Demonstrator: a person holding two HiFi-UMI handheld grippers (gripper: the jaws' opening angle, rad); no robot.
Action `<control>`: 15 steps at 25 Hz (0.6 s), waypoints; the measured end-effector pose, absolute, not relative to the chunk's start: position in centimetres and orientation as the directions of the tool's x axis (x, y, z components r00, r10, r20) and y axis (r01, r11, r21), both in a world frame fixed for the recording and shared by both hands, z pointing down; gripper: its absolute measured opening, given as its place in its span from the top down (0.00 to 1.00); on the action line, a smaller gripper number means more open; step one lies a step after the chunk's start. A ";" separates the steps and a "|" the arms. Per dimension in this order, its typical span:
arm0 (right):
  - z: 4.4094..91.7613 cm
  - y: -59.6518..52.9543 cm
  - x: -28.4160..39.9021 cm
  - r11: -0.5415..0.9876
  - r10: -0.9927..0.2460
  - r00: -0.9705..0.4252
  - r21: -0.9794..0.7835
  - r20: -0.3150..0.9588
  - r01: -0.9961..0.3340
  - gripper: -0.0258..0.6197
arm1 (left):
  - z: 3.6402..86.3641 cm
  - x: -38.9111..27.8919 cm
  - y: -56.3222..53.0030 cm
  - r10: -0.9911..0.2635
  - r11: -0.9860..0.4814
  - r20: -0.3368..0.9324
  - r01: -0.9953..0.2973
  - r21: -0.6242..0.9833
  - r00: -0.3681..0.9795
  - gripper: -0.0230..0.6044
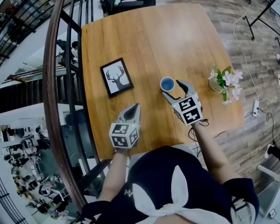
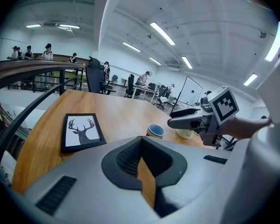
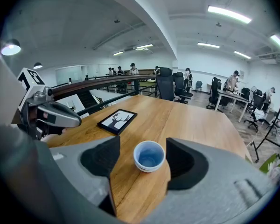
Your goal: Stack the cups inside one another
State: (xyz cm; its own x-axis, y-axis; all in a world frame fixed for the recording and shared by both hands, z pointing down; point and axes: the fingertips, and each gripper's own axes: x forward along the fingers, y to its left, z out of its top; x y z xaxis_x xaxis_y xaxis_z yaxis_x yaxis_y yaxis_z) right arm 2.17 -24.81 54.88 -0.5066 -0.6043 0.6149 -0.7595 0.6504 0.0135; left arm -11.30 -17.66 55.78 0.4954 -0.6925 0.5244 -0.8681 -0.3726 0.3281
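Note:
A stack of nested cups point(image 1: 167, 84), white rimmed and blue inside, stands on the wooden table point(image 1: 144, 36). My right gripper point(image 1: 171, 88) is open just behind it. In the right gripper view the cups point(image 3: 149, 156) sit between the two dark pads with a gap on each side, touching neither. My left gripper point(image 1: 136, 107) hovers over the near part of the table, left of the cups, with its jaws together and nothing held. From the left gripper view point(image 2: 141, 141) the cups point(image 2: 156, 130) show coloured bands under the top rim, and the right gripper point(image 2: 186, 120) reaches in beside them.
A black framed deer picture point(image 1: 116, 77) lies left of the cups. At the table's right edge stands a small pot of flowers point(image 1: 224, 83). A curved railing point(image 1: 56, 78) runs along the table's left side. The person's body is at the near edge.

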 end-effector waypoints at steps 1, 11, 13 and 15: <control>54.5 -24.6 2.2 0.649 -0.610 -0.510 0.014 0.607 -0.760 0.51 | 55.6 -11.3 -17.6 -0.694 -0.374 0.521 -0.868 0.327 0.496 0.94; 49.9 -21.1 2.2 0.652 -0.657 -0.579 -0.022 0.483 -0.758 0.96 | 53.0 -10.3 -16.4 -0.714 -0.414 0.470 -0.855 0.313 0.518 0.94; 49.3 -20.2 2.0 0.664 -0.656 -0.595 -0.018 0.465 -0.747 0.96 | 52.6 -10.1 -16.1 -0.720 -0.420 0.459 -0.853 0.309 0.521 0.94; 48.7 -19.4 1.9 0.673 -0.657 -0.604 -0.012 0.451 -0.740 0.96 | 52.2 -9.9 -15.8 -0.721 -0.427 0.453 -0.851 0.306 0.525 0.94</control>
